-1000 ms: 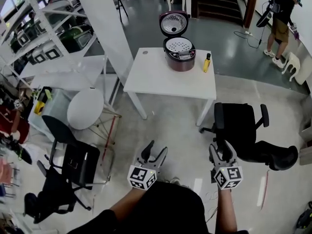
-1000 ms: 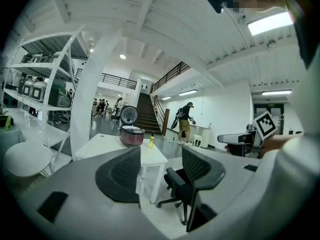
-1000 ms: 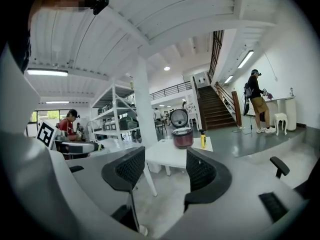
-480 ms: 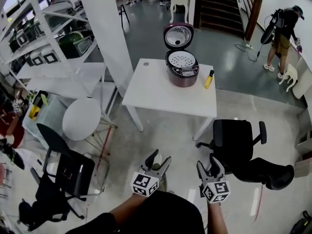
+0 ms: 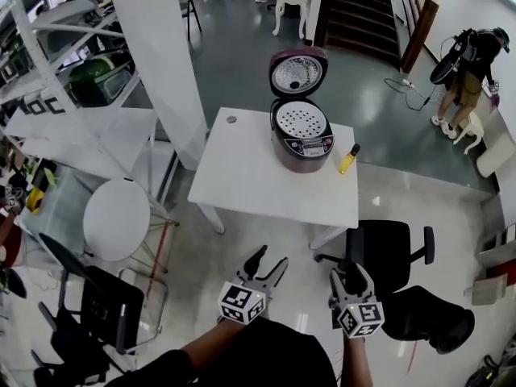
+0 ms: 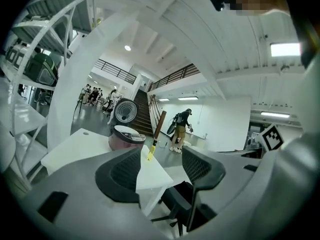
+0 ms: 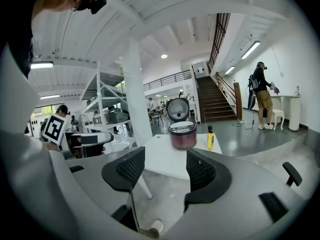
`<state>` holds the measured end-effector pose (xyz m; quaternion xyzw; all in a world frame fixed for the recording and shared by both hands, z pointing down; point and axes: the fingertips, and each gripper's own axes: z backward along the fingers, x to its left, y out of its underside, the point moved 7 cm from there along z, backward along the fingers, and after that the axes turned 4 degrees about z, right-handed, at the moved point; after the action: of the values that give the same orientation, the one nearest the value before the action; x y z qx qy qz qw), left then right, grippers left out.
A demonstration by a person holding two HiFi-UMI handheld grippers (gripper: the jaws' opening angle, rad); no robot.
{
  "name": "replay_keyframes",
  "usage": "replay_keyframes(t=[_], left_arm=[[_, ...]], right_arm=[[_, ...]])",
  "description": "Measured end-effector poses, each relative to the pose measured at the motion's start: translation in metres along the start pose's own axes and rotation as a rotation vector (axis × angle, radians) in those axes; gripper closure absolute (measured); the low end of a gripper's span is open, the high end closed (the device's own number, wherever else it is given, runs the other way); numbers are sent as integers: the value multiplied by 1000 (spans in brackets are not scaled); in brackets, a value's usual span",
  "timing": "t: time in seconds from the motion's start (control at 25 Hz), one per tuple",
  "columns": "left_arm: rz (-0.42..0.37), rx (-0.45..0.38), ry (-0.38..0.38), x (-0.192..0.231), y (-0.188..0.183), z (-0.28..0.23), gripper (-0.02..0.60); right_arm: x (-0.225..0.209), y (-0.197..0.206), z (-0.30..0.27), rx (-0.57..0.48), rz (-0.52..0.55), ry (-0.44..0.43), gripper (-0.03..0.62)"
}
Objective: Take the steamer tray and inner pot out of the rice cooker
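You wear a black top (image 5: 274,355), and your forearms are bare below it. Your left gripper (image 5: 271,257) and right gripper (image 5: 348,276) each have a smooth grey shell and two dark curved jaws lined with black pads (image 7: 131,170) in a fine mesh texture. Behind each gripper's jaws sits a white cube (image 5: 241,302) printed with black square markers.

Rice cooker (image 5: 302,139): maroon body, silver lid lining. Steamer tray (image 5: 300,121): pale metal, dotted all over with holes. Table (image 5: 250,176): plain white. Bottle (image 5: 349,159): yellow, black cap. Office chair (image 5: 387,252): black. Left hand-held gripper (image 5: 270,258) and right hand-held gripper (image 5: 347,276): grey, black cross-hatched pads (image 7: 131,168), cubes with black-and-white square markers. Floor (image 5: 242,63): glossy grey.
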<state>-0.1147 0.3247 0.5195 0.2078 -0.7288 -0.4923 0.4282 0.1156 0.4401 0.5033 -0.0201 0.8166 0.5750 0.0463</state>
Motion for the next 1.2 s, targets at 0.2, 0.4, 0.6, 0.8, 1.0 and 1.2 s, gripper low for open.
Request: replay_keyframes(t=[0.2,0.4,0.6,0.8,1.0,1.2], left_arm=[[-19,12,19,59,-49,-49,345],[-30,16,45,106,-82,-81,345],[-15,27,61,145,-97,-107,345],[-5,19,70,165,-109,-126,345],[7,21,43,176,-112,-140,345],[-4,17,-8,179,-117,-159,345]], right_arm=[[-5,-40,-83,12,-10,13,367],[-4,-70,-147,19,25,31,367],[5,-81,-192,57,89,49,367],[5,-81,-215,72,56,40,367],[0,-86,-239,78,46,5,367],[-19,-91,-270,58,30,-56,367]])
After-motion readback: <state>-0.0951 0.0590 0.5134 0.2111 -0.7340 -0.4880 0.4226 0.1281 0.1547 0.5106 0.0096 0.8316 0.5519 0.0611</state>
